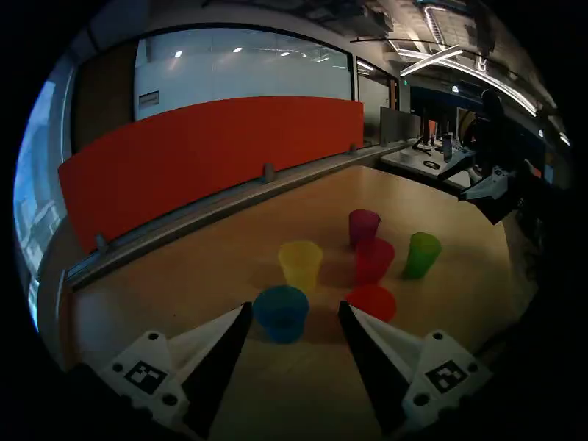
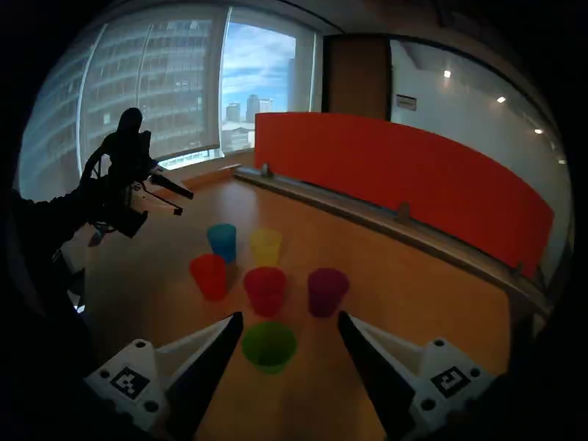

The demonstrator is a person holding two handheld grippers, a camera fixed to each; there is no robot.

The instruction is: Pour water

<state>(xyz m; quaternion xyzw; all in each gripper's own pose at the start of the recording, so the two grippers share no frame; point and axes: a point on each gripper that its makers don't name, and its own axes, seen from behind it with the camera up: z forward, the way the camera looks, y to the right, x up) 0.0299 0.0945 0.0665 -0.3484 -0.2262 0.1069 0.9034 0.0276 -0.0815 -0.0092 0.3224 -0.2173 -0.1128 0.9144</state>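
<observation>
Six plastic cups stand clustered upright on the wooden desk [image 1: 184, 294], and the two grippers face them from opposite sides, probably so that each can take one cup for the pour. Nearest the left gripper [image 1: 295, 306] is the blue cup [image 1: 281, 312], just ahead of the gap between the jaws, which are spread wide and hold nothing; the spread looks ample for the cup. Beside it is the orange cup [image 1: 371, 301], then the yellow cup [image 1: 300, 263] and red cup [image 1: 373, 259], with the magenta cup [image 1: 363, 226] and green cup [image 1: 422, 253] farther off. The right gripper [image 2: 289, 316] has its jaws likewise apart and empty, lined up on the green cup, the nearest on its side. Whether any cup holds water I cannot tell, so which one pours is unclear. Behind the desk runs an orange-red partition [image 1: 220, 154].
</observation>
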